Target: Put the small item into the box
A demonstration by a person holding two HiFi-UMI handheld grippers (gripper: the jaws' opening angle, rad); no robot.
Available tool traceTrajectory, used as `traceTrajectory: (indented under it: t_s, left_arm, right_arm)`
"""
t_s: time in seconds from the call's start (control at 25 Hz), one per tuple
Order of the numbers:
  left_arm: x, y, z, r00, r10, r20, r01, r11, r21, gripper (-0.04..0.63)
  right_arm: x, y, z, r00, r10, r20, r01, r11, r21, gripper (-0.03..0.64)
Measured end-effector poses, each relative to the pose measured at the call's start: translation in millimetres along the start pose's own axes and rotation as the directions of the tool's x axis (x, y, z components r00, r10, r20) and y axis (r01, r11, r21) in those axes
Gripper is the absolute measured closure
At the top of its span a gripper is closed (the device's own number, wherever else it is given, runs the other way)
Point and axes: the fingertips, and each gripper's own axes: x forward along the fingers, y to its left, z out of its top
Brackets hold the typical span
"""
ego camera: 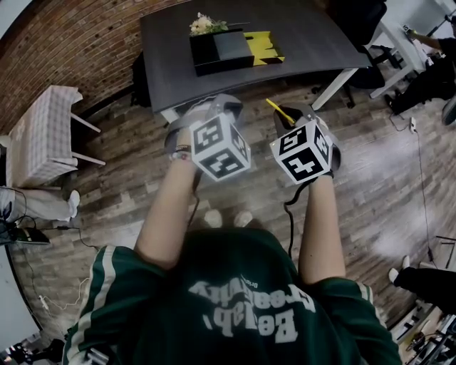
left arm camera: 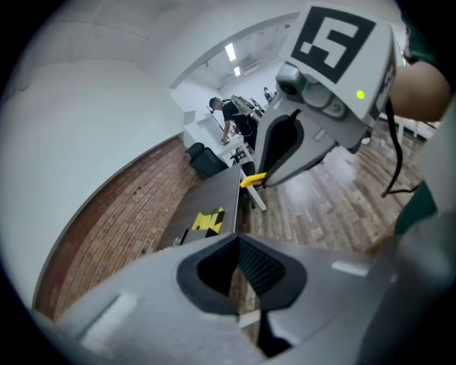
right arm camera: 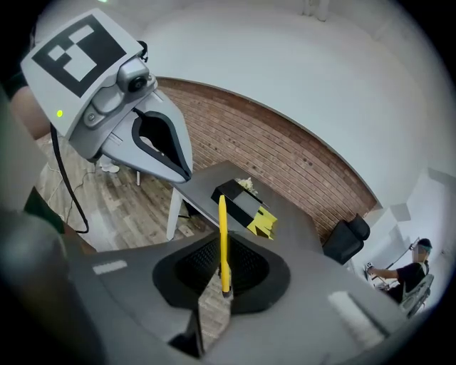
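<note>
I hold both grippers up over the wooden floor, short of the dark grey table [ego camera: 306, 36]. My right gripper [ego camera: 293, 117] is shut on a thin yellow pen [ego camera: 278, 109]. In the right gripper view the pen [right arm camera: 223, 235] stands straight up out of the closed jaws [right arm camera: 223, 278]. My left gripper [ego camera: 225, 107] is beside it, shut with nothing in it [left arm camera: 239, 242]. The open black box [ego camera: 221, 48] stands on the table, also seen as the box [right arm camera: 239, 203] beyond the pen. A yellow-and-black item [ego camera: 263, 46] lies against its right side.
A small bunch of flowers [ego camera: 206, 25] sits behind the box. A chair with a checked cover [ego camera: 39, 132] stands at the left by the brick wall. A black office chair [ego camera: 360, 21] and a person at desks [ego camera: 434, 71] are at the right. Cables lie on the floor.
</note>
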Motion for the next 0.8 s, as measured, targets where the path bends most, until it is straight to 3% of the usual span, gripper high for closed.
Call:
traceTrajectory:
  t_s: [0.8]
  left_arm:
    - [24,-28,23,0.999,-0.008,-0.031,0.008,1.0,-0.002,0.594]
  right_arm:
    - [-6,-12,-42,1.0,0.015,0.006,-0.015,1.0,-0.02,0.581]
